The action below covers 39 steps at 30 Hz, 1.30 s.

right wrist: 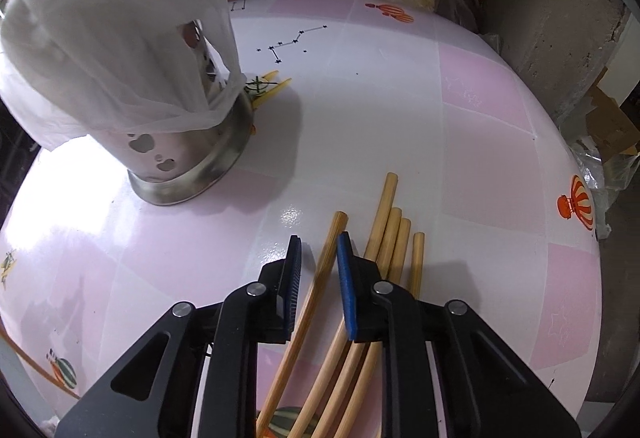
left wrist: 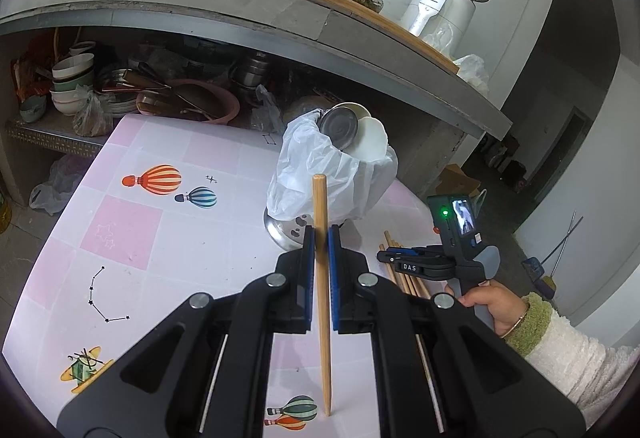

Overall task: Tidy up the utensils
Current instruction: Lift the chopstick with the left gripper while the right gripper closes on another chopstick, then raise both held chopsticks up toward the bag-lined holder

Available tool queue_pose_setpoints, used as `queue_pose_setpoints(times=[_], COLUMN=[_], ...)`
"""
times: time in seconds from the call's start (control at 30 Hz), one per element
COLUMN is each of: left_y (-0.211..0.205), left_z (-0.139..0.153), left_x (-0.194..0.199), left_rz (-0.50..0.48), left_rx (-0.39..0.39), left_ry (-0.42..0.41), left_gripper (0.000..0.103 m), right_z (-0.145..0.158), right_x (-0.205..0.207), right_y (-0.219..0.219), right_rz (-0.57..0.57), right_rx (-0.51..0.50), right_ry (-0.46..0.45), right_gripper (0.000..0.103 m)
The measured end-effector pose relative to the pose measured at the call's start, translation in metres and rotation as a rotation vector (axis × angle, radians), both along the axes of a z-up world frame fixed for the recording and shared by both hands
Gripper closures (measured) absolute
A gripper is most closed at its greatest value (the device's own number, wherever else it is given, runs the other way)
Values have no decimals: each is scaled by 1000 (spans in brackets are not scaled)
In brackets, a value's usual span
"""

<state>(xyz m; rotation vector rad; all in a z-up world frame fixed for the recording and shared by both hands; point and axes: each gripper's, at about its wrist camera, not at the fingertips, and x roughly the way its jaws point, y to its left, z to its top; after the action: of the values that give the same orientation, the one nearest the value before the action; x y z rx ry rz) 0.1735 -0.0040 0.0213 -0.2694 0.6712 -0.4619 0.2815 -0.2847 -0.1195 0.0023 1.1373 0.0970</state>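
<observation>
My left gripper point(left wrist: 321, 234) is shut on a wooden chopstick point(left wrist: 322, 278) and holds it above the table, its blunt end pointing at the steel utensil holder point(left wrist: 282, 230), which is draped in a white plastic bag point(left wrist: 320, 166) with spoons inside. My right gripper point(right wrist: 319, 252) is open just above the table, its fingers on either side of one chopstick point(right wrist: 316, 290). Several more chopsticks point(right wrist: 394, 238) lie beside it to the right. The holder point(right wrist: 188, 174) stands at the left in the right wrist view. The right gripper also shows in the left wrist view point(left wrist: 384, 258).
The pink and white table point(left wrist: 160, 238) carries balloon prints. Behind it, a concrete shelf point(left wrist: 52, 134) holds stacked bowls point(left wrist: 72, 82) and pans. A counter point(left wrist: 280, 18) above carries bottles and a white appliance point(left wrist: 436, 6).
</observation>
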Motion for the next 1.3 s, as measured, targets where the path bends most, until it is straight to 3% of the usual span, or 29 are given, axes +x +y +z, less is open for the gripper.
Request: queue_pose_setpoints(times=[0.3, 0.57, 0.93, 1.3], left_y=[1, 2, -1, -8], left_z=[0, 0, 2, 5], left_x=[0, 0, 0, -3], left_rz=[5, 4, 6, 6], left_rx=[1, 4, 14, 31], left_ry=[-1, -2, -6, -19], left_gripper=[97, 97, 97, 97], right_z=[1, 7, 71, 136], right_x=[0, 0, -29, -81], right_y=[7, -2, -13, -23], right_rz=[-12, -50, -42, -7], right_rx=[-14, 91, 198, 240], right_ry=[-4, -24, -182, -359], right_gripper=[94, 96, 97, 97])
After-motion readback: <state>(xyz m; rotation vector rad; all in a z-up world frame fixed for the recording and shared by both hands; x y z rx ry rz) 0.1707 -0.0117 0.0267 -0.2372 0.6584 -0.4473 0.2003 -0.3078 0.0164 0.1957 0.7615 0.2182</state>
